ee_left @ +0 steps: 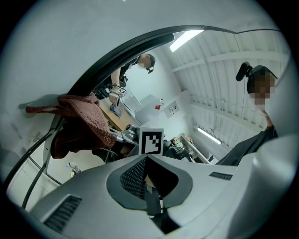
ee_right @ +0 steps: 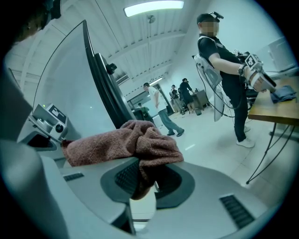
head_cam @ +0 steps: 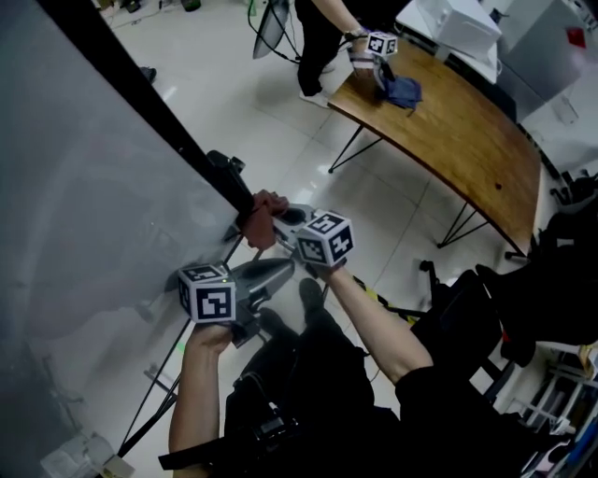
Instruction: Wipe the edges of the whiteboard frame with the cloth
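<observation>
The crumpled reddish-brown cloth (head_cam: 264,217) sits bunched against the whiteboard's dark frame (head_cam: 140,91).

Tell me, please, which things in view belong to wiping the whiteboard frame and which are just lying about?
Part of the job:
reddish-brown knitted cloth, clamped in the jaws of the right gripper
black whiteboard frame edge
left gripper, nothing between its jaws

Just lying about:
curved wooden table
blue cloth on it
white boxy machine at its far end

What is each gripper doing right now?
Left gripper: shut, nothing between its jaws.
Right gripper: shut on the cloth.
</observation>
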Tool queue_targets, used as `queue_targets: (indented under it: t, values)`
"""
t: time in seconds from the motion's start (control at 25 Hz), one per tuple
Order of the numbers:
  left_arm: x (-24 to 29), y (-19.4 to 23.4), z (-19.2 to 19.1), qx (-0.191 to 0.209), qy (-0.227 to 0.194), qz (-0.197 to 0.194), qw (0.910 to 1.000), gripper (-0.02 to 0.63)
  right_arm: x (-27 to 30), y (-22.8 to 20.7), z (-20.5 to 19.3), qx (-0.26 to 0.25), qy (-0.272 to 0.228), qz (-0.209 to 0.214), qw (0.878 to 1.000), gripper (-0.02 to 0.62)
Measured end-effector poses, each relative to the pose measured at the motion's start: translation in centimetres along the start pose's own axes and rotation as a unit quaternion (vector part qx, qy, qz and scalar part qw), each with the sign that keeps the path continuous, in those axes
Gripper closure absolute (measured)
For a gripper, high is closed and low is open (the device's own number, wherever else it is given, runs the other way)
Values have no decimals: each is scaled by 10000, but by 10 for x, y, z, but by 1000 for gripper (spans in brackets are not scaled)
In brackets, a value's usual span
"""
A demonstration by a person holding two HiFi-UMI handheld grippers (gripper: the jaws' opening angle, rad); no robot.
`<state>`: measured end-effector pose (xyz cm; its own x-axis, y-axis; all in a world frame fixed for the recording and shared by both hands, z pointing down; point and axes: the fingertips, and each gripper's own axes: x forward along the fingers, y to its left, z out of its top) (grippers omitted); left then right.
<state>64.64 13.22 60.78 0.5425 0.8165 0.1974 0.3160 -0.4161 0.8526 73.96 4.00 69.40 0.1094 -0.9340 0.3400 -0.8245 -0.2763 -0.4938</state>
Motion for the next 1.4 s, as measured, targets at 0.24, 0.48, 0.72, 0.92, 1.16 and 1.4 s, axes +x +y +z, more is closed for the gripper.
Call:
queue_targets:
  t: [0.24,0.48,0.72,0.92,1.16,1.4]
  values:
    - [0,9,-10,-89,82,20,9999,618,6,-8,-16,201,44,-89,9997,520]
    - [2,15,-14,-55,178,33,9998,618,12,-16,-29,480,43,-151,9987,521]
    - [2,21,-20,-174,244,64,9995,618,18,-23,-42,692,13,-209,9974,521]
    - [0,32,-27,-242,250,46,9994,618,25,-30,-53,885,-19,-247,9958,521]
    - [-2,36,-35,-399,207,68,9990,618,30,-36,-71,1211,-37,-317,9921,521]
    - [-3,38,-42,-507,187,89,9985,618,37,-42,-86,1594,-130,-337,9865,520]
